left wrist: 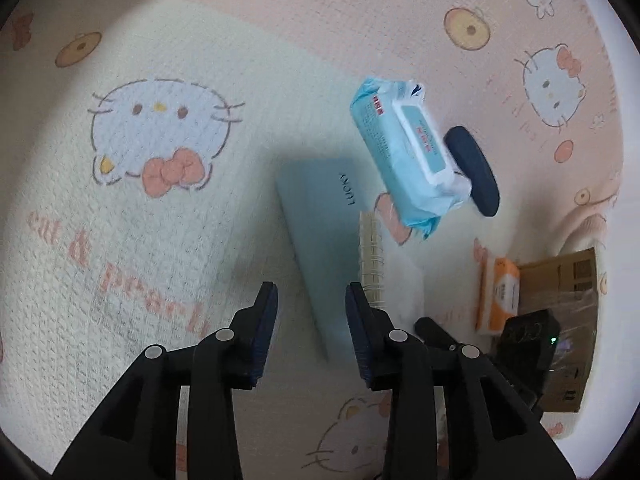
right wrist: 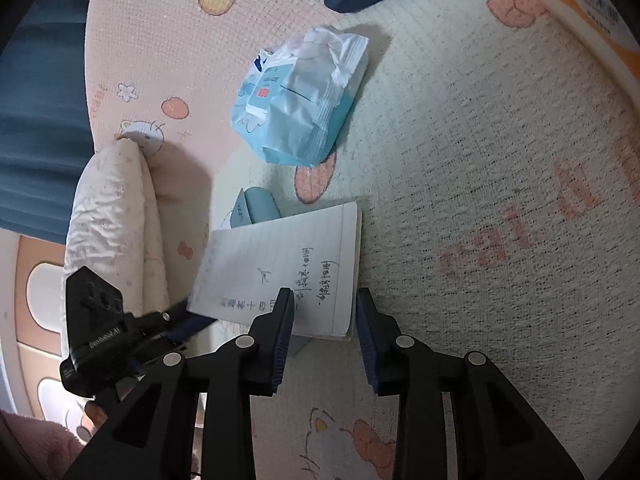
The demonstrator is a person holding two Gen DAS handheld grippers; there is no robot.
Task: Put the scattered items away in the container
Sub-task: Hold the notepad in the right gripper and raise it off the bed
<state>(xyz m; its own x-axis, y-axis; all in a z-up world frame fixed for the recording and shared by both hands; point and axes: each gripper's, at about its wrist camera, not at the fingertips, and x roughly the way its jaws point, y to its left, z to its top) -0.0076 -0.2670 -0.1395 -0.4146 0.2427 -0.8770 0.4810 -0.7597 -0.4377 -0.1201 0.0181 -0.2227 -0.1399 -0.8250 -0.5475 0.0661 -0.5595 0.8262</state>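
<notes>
An open spiral notebook [left wrist: 320,236] with a blue cover lies on the cartoon-print bed cover; its lined, written page shows in the right wrist view [right wrist: 288,272]. A blue wet-wipes pack [left wrist: 404,152] lies beyond it and also shows in the right wrist view [right wrist: 300,100]. A dark blue glasses case [left wrist: 474,170] touches the pack. An orange tissue pack [left wrist: 500,296] lies beside a cardboard box [left wrist: 564,320]. My left gripper [left wrist: 311,292] is open and empty just above the notebook's near end. My right gripper [right wrist: 325,298] is open and empty over the notebook's near corner.
A white pillow [right wrist: 116,220] lies at the left in the right wrist view, with blue fabric [right wrist: 40,100] behind it. The other gripper's body [right wrist: 100,340] sits beside the notebook. The bed cover [left wrist: 140,240] stretches to the left.
</notes>
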